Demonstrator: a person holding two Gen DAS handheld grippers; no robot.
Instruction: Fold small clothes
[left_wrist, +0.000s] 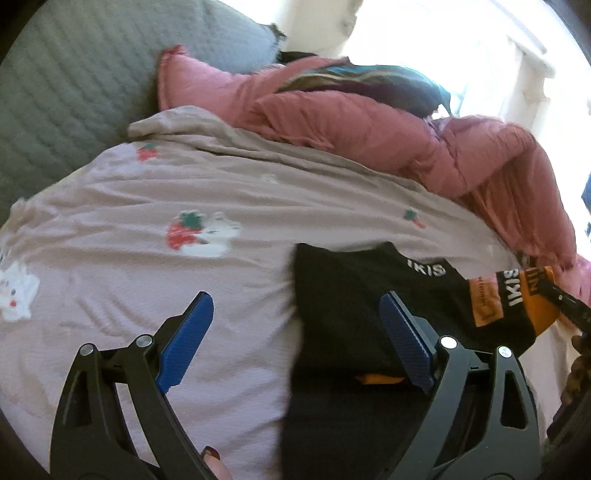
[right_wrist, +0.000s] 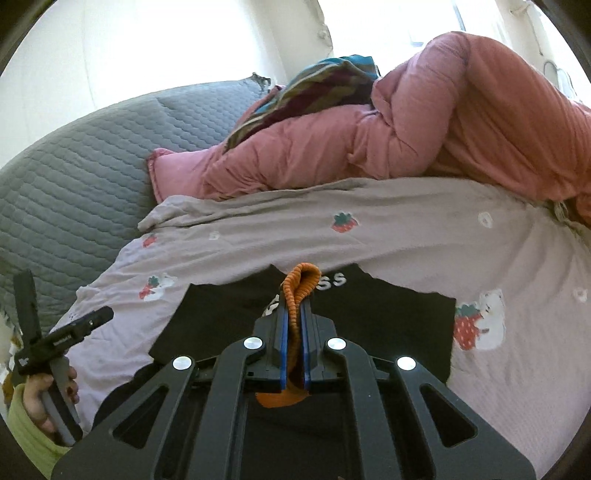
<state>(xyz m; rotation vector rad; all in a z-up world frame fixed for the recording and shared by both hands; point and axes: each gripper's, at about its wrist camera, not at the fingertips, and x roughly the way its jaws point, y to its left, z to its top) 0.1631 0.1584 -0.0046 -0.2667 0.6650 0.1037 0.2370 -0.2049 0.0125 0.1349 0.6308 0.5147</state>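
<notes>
- Blue ribbed pads line the left tool (left_wrist: 295, 321), which hangs released with its jaws spread wide, one side over the sheet and the other over the black garment (left_wrist: 354, 310).
- Only the right wrist view shows the right tool (right_wrist: 292, 314) clenched on the garment's ribbed orange cuff (right_wrist: 301, 291), which bulges above the jaws; black cloth spreads flat beneath.
- From the left wrist view, white lettering and an orange panel (left_wrist: 487, 306) show on the garment's far side.
- Underneath lies a bed with a mauve sheet (left_wrist: 221, 295), soft and wrinkled, printed with strawberries and white bears.
- Behind it sit a puffy pink duvet (right_wrist: 461, 129), a striped cloth (right_wrist: 314, 85), and a grey quilted cover (right_wrist: 74, 177).
- Bright window light washes out the room beyond.
</notes>
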